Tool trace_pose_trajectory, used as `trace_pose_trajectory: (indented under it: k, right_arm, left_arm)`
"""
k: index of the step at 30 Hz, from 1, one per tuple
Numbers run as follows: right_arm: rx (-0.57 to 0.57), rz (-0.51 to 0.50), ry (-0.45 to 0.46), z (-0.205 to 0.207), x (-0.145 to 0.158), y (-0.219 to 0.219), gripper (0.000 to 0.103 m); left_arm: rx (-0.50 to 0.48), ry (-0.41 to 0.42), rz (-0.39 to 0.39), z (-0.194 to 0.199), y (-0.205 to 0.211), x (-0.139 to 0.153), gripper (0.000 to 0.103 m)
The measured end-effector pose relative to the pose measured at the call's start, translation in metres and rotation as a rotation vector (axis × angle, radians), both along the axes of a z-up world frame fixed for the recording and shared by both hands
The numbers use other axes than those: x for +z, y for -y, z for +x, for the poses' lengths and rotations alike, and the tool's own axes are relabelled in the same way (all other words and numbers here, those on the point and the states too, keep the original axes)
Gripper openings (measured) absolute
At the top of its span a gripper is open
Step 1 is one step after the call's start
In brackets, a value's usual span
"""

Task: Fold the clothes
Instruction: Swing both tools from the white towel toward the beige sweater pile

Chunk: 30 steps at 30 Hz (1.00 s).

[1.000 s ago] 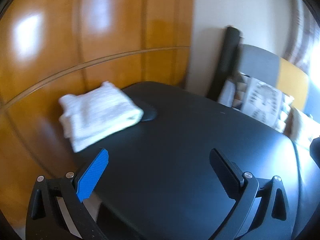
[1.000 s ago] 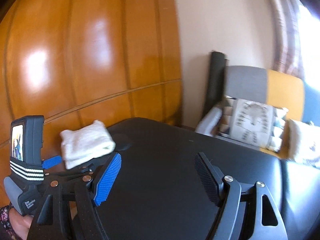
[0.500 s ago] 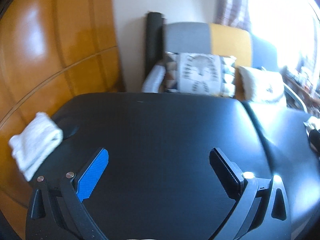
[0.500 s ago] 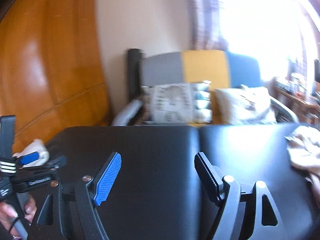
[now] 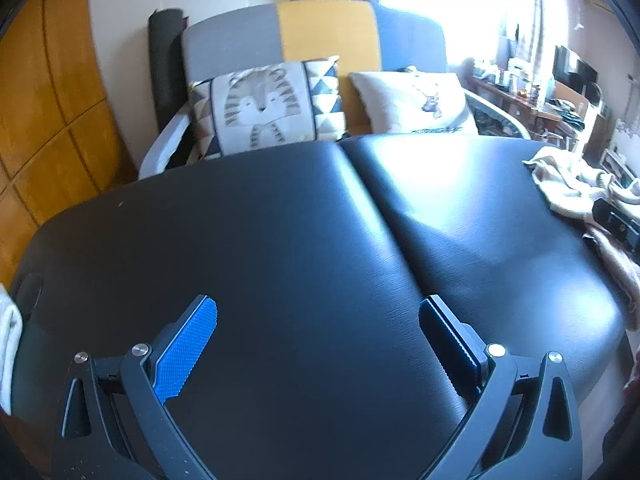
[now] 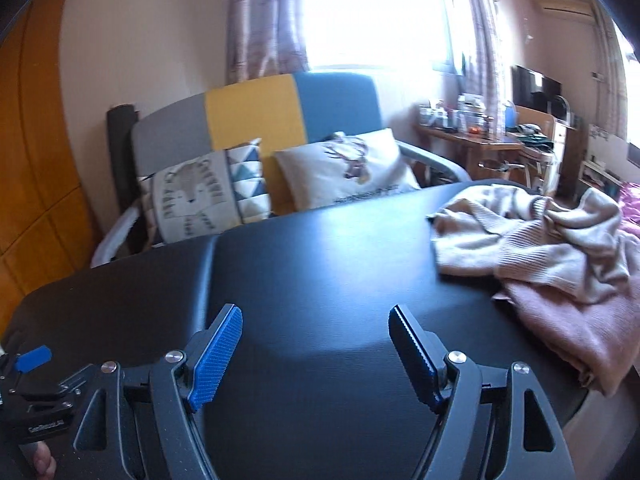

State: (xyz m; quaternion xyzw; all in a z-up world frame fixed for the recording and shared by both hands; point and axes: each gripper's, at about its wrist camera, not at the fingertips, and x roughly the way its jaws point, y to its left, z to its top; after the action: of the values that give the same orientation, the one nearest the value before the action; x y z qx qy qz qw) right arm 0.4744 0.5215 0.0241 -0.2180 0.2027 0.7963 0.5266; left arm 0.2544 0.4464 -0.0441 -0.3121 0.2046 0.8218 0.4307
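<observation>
A heap of unfolded beige and pink knit clothes (image 6: 552,252) lies at the right end of the black padded table (image 6: 320,280); it also shows at the right edge of the left wrist view (image 5: 568,184). A folded white garment (image 5: 8,340) is just visible at the table's left end. My left gripper (image 5: 318,316) is open and empty above the table's middle. My right gripper (image 6: 314,320) is open and empty, to the left of the heap and apart from it.
A grey, yellow and blue chair (image 5: 320,36) with two cushions (image 5: 272,104) stands behind the table. An orange wooden wall (image 5: 36,100) is at the left. A cluttered desk (image 6: 500,136) stands at the back right. The left gripper's body (image 6: 36,400) shows at the lower left.
Both grippers have swung to the right, away from the folded white garment, which slid to the left edge. The unfolded heap has come into view on the right. Both stay open.
</observation>
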Motion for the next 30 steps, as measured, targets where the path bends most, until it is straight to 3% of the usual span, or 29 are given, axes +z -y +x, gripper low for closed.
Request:
trace_pose_trajectory:
  k: [13, 21, 26, 30]
  right_arm:
    - [-0.211, 0.023, 0.050, 0.044, 0.003, -0.015, 0.078]
    - [-0.310, 0.015, 0.032, 0.069, -0.003, -0.019, 0.078]
    - [-0.362, 0.012, 0.070, 0.075, -0.011, -0.023, 0.078]
    - [-0.381, -0.026, 0.059, 0.083, -0.021, -0.030, 0.078]
  left_arm:
    - [-0.071, 0.023, 0.001, 0.074, -0.043, 0.009, 0.103]
    - [-0.118, 0.032, -0.030, 0.103, -0.051, 0.015, 0.103]
    - [-0.163, 0.031, -0.046, 0.120, -0.053, 0.018, 0.103]
    - [-0.186, 0.063, -0.069, 0.126, -0.044, 0.009, 0.103]
